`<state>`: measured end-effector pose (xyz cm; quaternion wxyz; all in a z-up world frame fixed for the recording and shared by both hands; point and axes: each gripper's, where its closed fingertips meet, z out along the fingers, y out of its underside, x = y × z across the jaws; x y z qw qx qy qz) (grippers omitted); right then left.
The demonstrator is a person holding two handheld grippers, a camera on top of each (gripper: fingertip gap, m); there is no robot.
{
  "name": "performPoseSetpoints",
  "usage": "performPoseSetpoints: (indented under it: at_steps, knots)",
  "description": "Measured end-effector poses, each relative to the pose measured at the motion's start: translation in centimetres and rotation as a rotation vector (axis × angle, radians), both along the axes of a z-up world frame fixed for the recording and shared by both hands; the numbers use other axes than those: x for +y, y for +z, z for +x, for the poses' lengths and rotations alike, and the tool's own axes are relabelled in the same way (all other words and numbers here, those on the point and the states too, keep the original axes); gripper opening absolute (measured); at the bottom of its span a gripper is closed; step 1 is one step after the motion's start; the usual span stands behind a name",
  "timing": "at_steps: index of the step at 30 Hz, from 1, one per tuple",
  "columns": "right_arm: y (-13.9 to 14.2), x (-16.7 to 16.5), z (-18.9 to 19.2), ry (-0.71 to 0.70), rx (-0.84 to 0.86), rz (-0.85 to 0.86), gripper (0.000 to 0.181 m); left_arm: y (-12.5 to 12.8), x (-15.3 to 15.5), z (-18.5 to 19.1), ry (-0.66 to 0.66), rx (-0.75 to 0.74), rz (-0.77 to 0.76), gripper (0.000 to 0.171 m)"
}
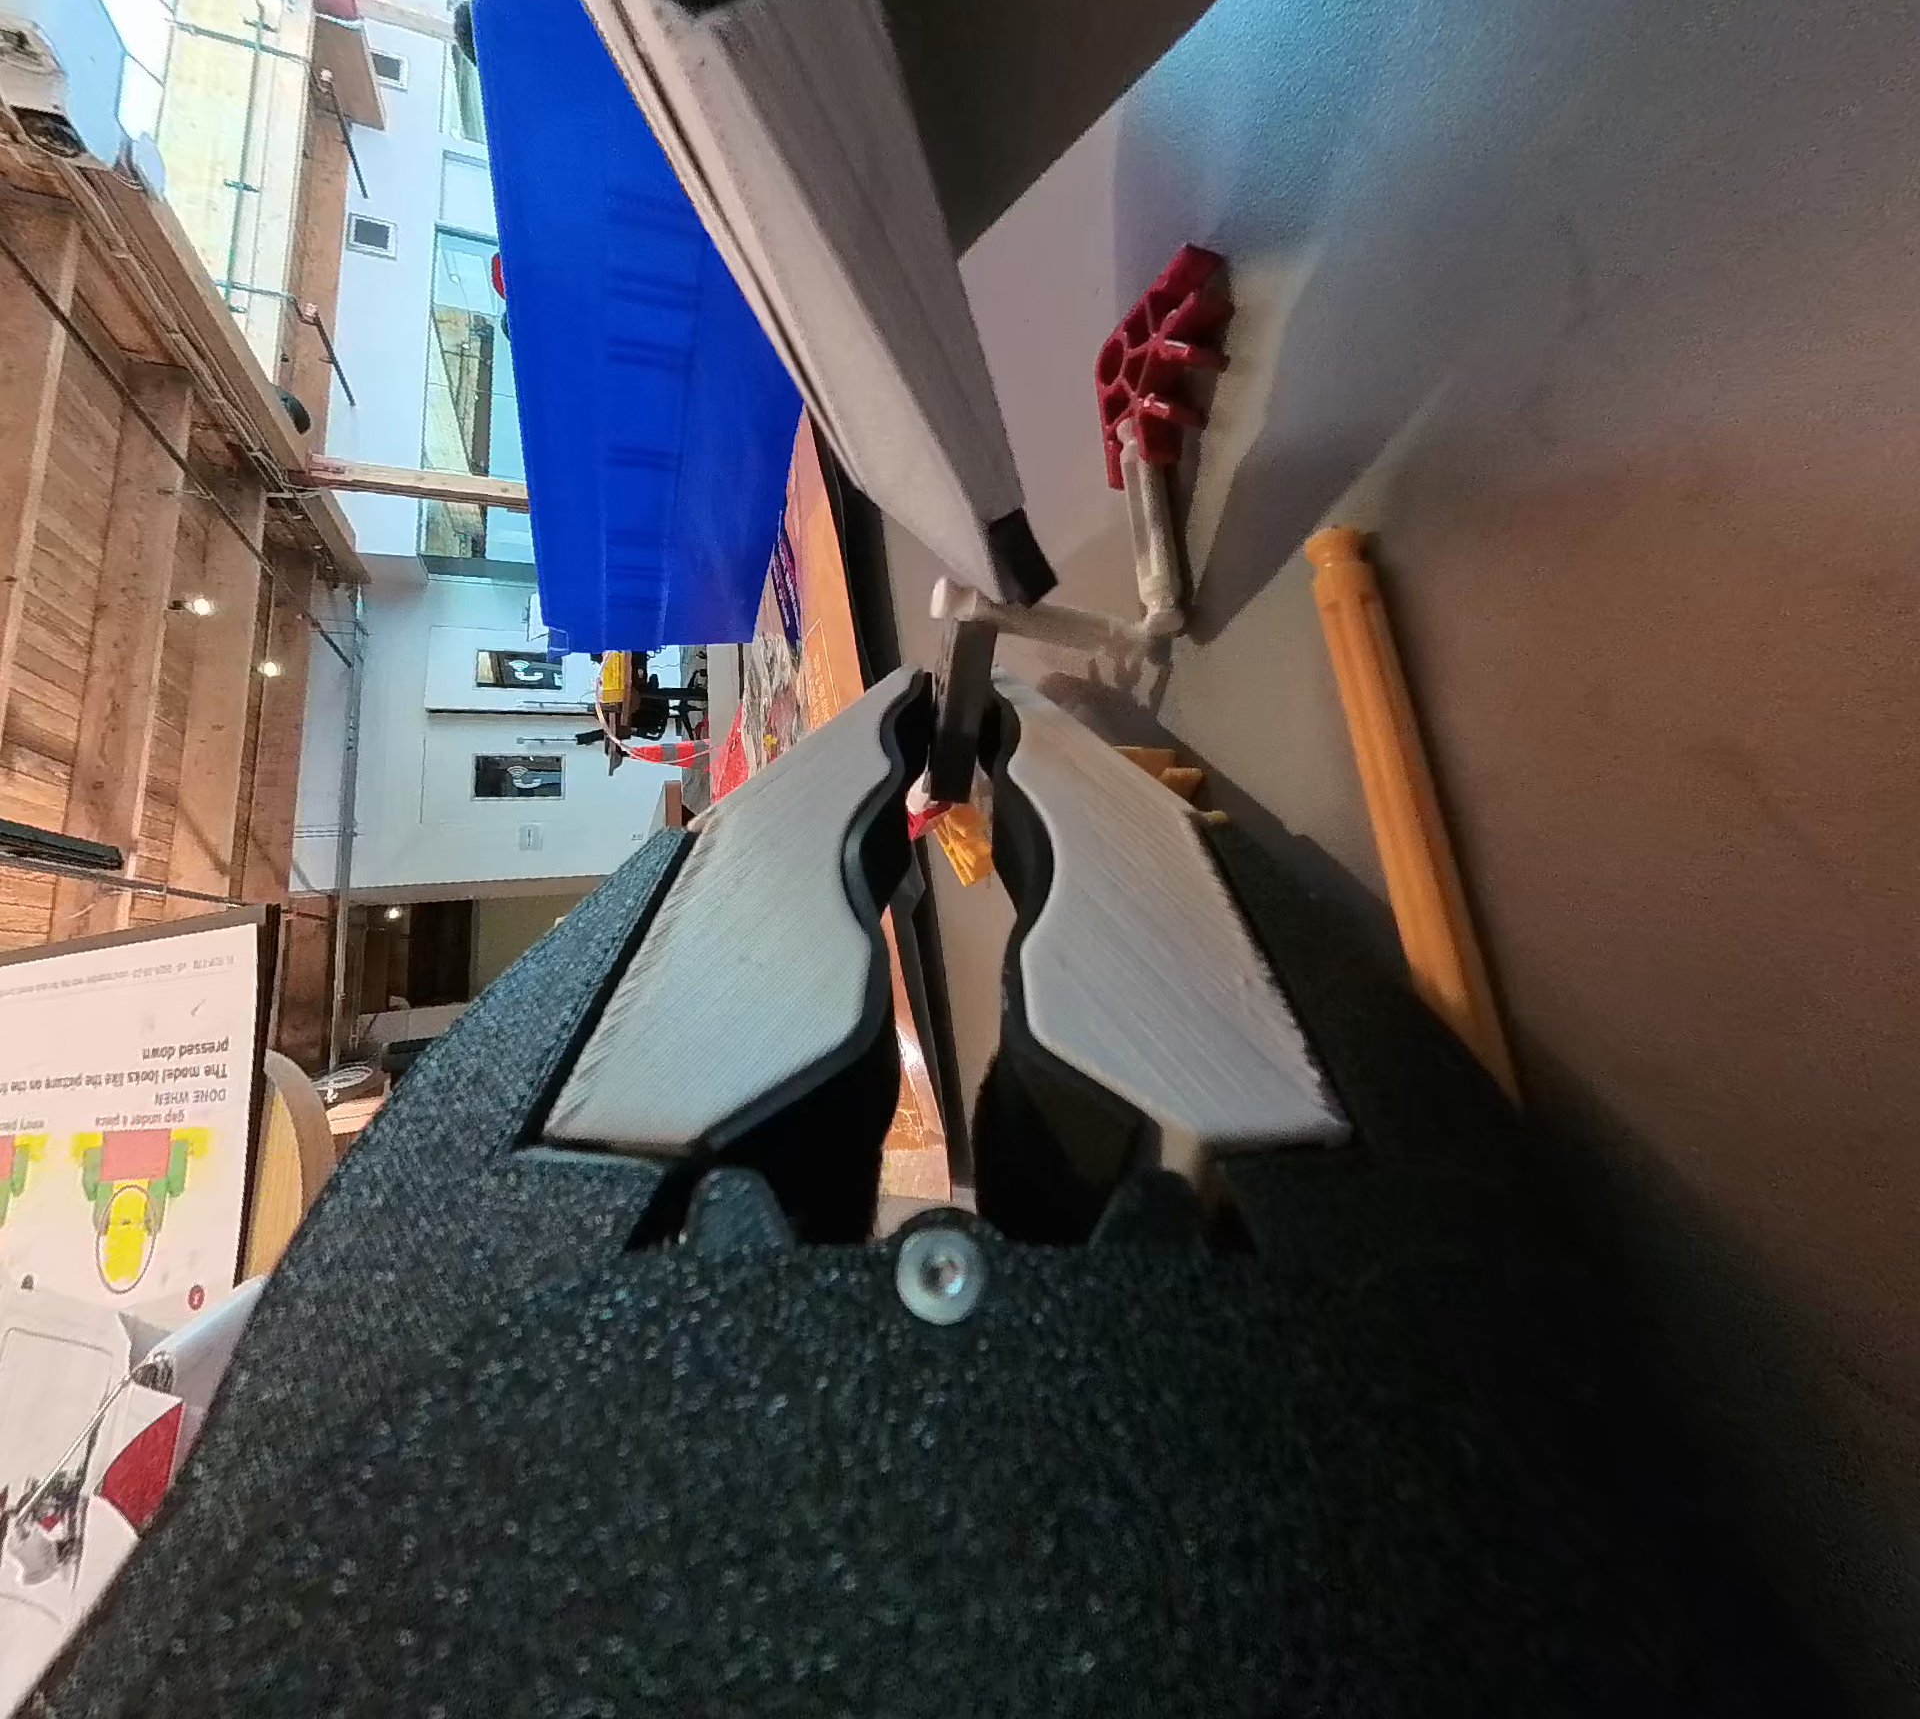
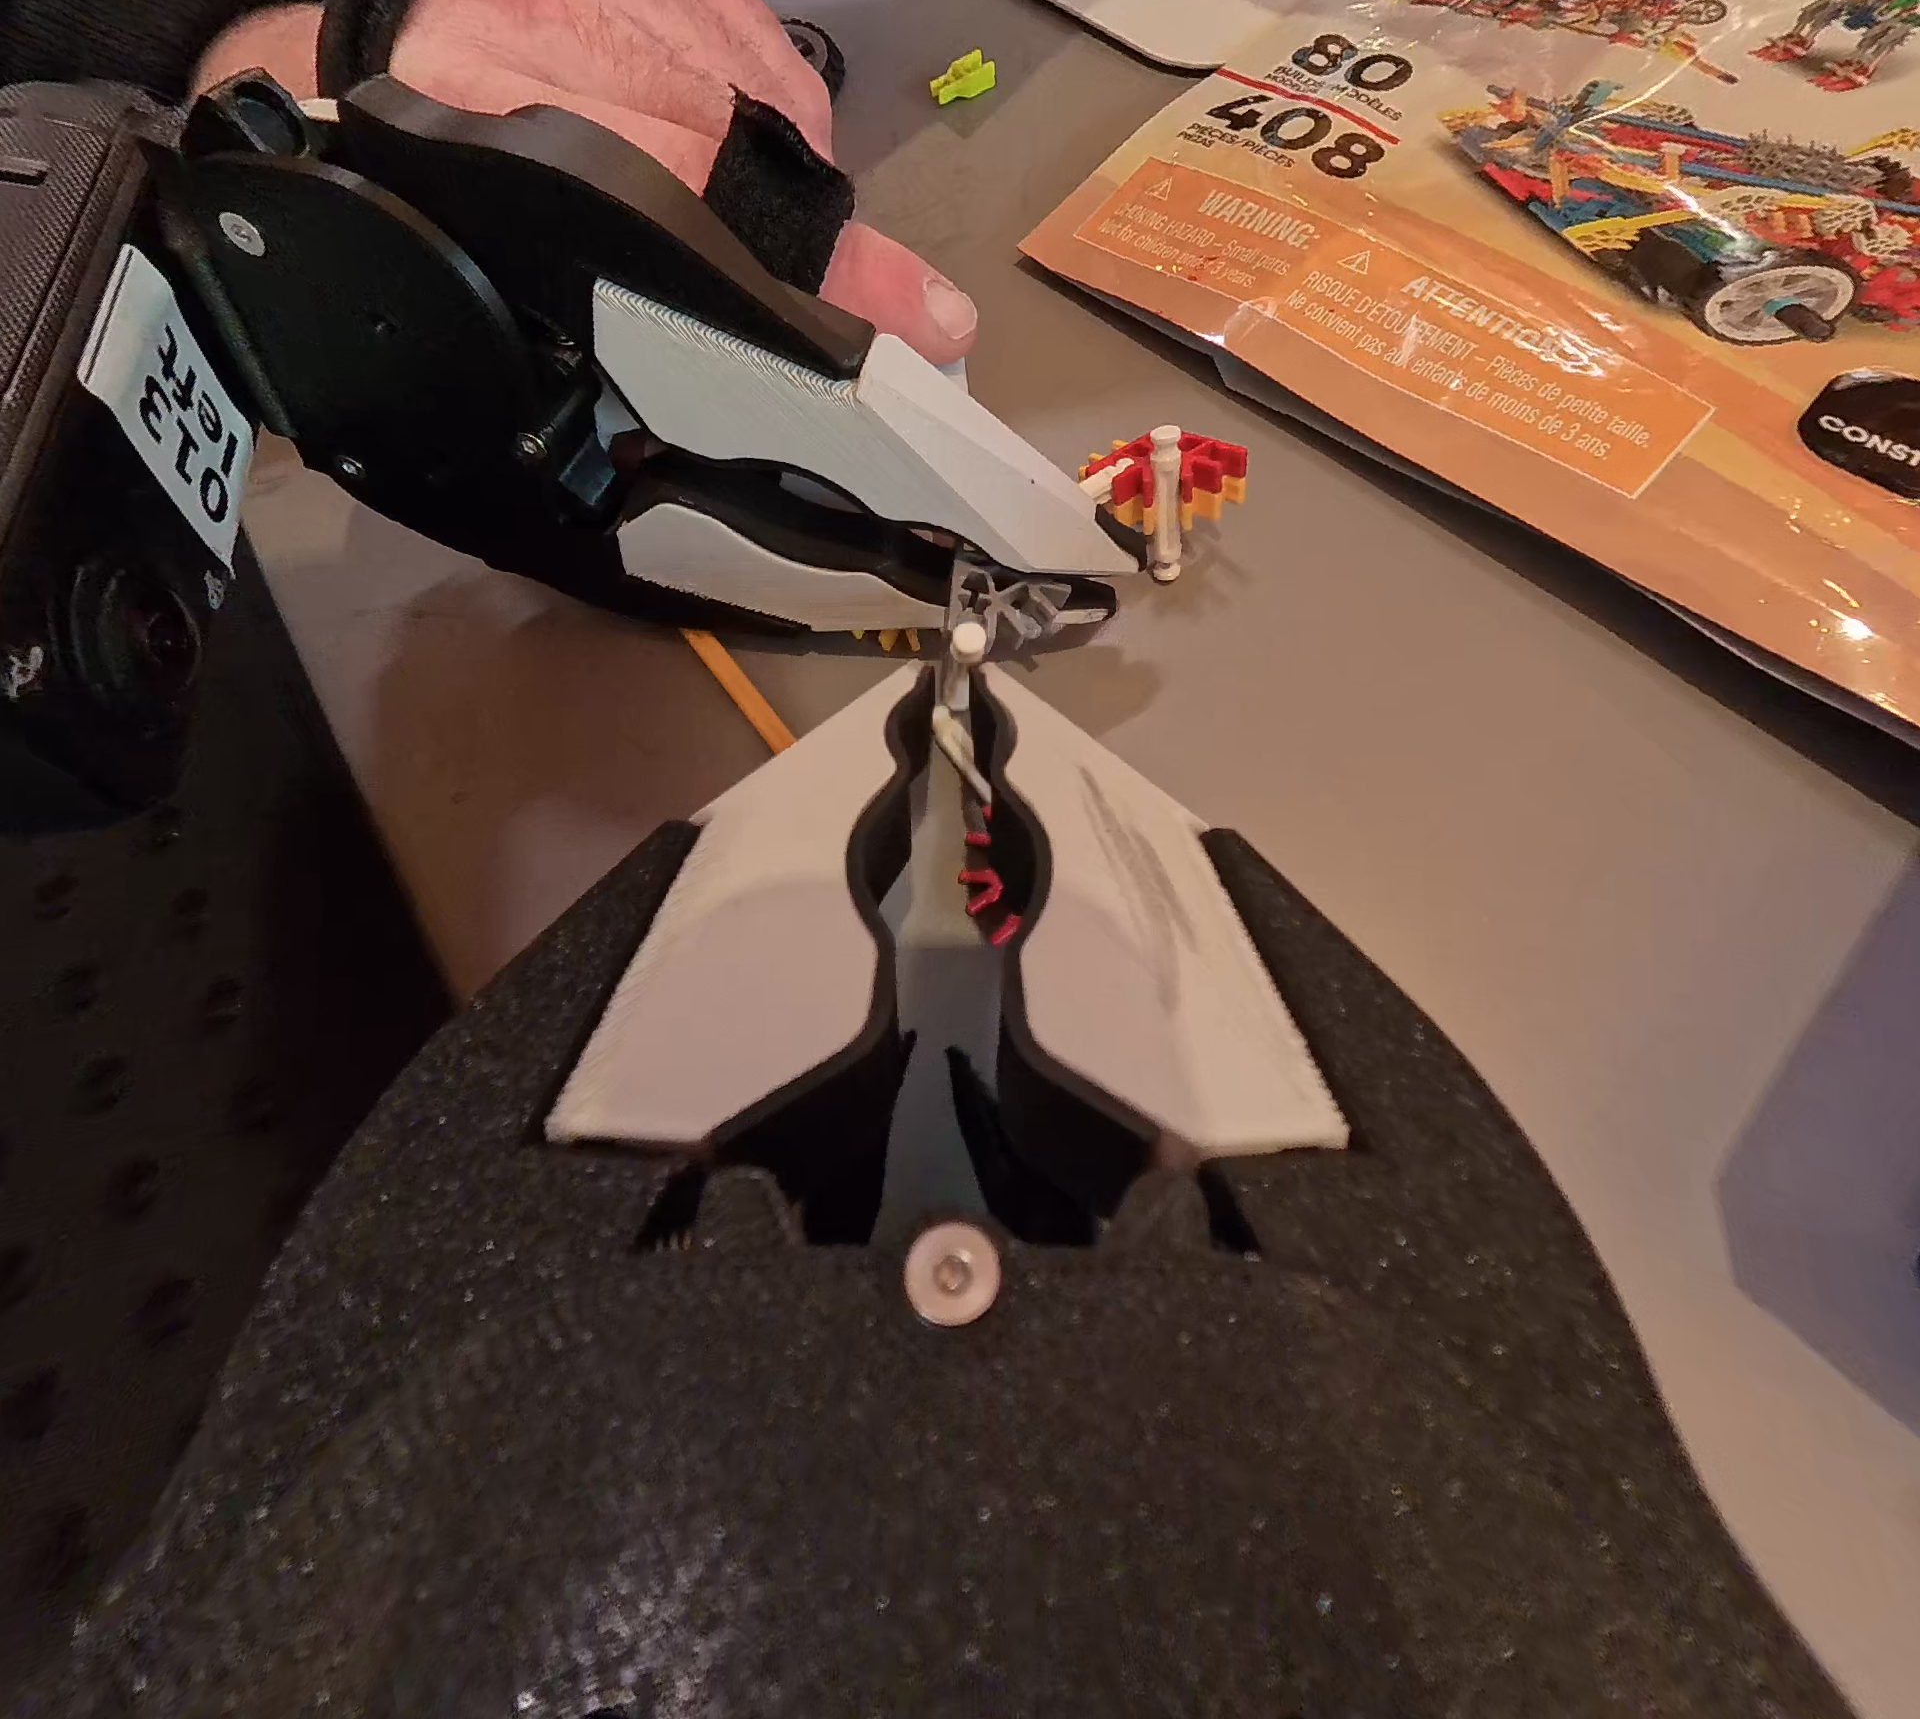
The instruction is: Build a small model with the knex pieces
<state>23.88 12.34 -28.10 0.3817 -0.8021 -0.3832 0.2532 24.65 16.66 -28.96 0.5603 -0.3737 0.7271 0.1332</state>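
Two tongs nearly shut, tips meeting mid-bench. My left tongs (image 2: 1081, 604) pinch a grey connector (image 2: 1013, 604) low over the bench (image 2: 1455, 838); my right tongs (image 2: 961, 713) clamp a white rod (image 2: 966, 651) touching it. A slight misalignment could pop either piece loose. Red-yellow assembly (image 2: 1169, 480) sits just beyond, easily knocked.

My jaws are white with black pads; grey worktop (image 2: 1455, 838), red connector (image 1: 1158, 365), white rod (image 1: 1060, 625), orange rod (image 1: 1403, 796), blue bin (image 1: 634, 381)
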Motion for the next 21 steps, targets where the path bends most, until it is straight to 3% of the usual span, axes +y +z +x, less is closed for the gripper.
performPoseSetpoints:
  at_steps: [21]
  knots:
    - [0.08,0.36,-0.02,-0.009,0.0,0.006,0.0,-0.19,0.05,0.05,0.005,0.003,0.002,0.006]
